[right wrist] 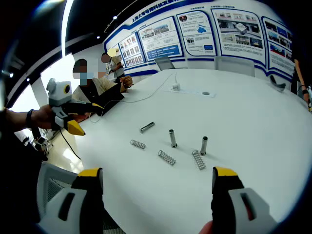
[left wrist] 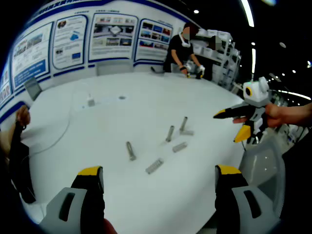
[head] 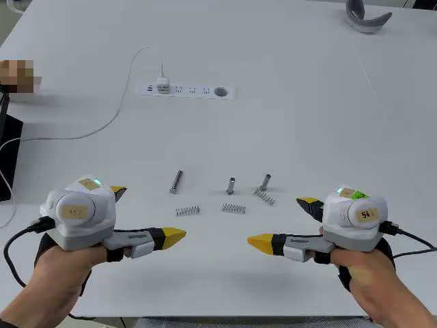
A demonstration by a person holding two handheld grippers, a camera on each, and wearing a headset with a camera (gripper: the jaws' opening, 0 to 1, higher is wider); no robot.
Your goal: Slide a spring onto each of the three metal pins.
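Observation:
Three small metal pins rest on the white table (head: 287, 116): the left pin (head: 177, 181) lies flat, the middle pin (head: 231, 185) and the right pin (head: 265, 181) stand up. In front of them lie three loose springs (head: 188, 210), (head: 233, 208), (head: 265, 197), the last touching the right pin. My left gripper (head: 145, 213) is open, left of the parts, and holds nothing. My right gripper (head: 285, 222) is open to their right. The left gripper view shows the pins (left wrist: 169, 133) and a spring (left wrist: 154, 165); the right gripper view shows the pins (right wrist: 172, 138) and a spring (right wrist: 166, 157).
A white power strip (head: 186, 89) with a plugged cable (head: 123, 102) lies further back. A grey curved object (head: 367, 17) sits at the far right corner. The table's near edge runs just under my hands. People stand beyond the table (left wrist: 183, 48), and others sit there (right wrist: 87, 78).

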